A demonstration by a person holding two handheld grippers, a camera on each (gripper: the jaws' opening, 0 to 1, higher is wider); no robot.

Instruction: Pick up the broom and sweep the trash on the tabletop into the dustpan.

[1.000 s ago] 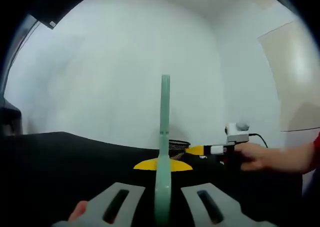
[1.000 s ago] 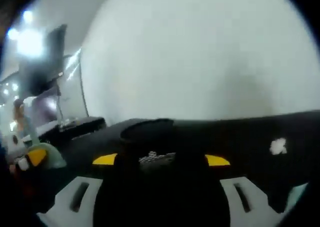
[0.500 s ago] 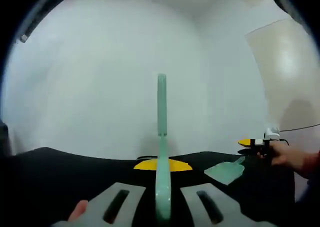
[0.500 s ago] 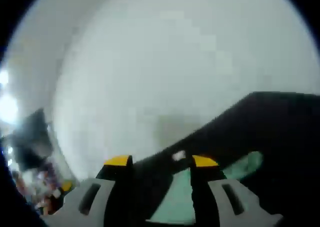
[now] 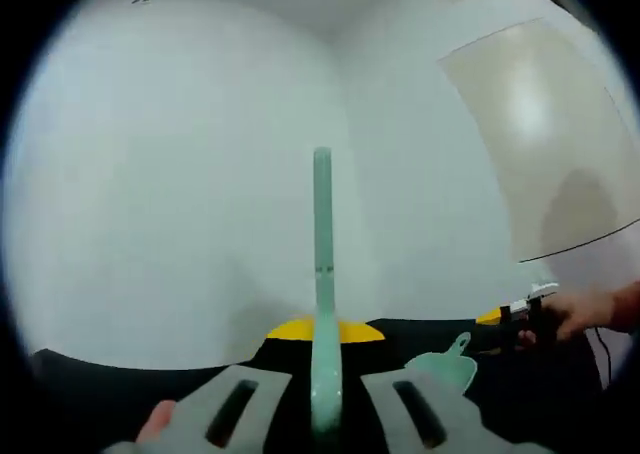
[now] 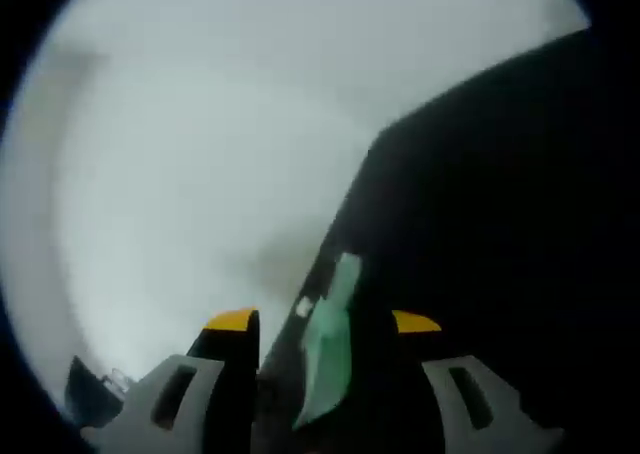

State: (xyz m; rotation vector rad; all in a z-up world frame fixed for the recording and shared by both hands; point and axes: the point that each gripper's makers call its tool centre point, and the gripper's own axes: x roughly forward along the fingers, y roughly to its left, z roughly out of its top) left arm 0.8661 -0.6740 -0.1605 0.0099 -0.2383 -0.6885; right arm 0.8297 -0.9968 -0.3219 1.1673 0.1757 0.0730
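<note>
White walls fill the upper part of both views, above a black tabletop [image 5: 150, 389] that runs across the bottom of the left gripper view. At the lower left of that view a fingertip [image 5: 157, 420] of the person shows beside the jaw base. At lower centre the left gripper [image 5: 322, 359] is closed on the pale green broom handle [image 5: 322, 244], which rises straight up the middle of the frame between the yellow-tipped jaws. Right of centre, low in the frame, the green dustpan [image 5: 443, 368] sits near the tabletop with its handle pointing up and right. Whether it rests on the surface cannot be determined. At the right edge a hand [image 5: 585, 314] holds the right gripper [image 5: 505, 317] close to that handle. In the right gripper view the tabletop [image 6: 500, 204] occupies the right side, tilted steeply, and the dustpan [image 6: 330, 339] lies between the jaws of the right gripper [image 6: 322, 321], which stand moderately apart. Contact with the pan cannot be confirmed, and the jaws are judged not to be clamped on it. A small white scrap [image 6: 303, 307] lies just beside the pan edge. The broom appears light, stiff, smooth plastic, so a low grip on the handle favours control. The dustpan appears thin and light and is best taken by its handle.
</note>
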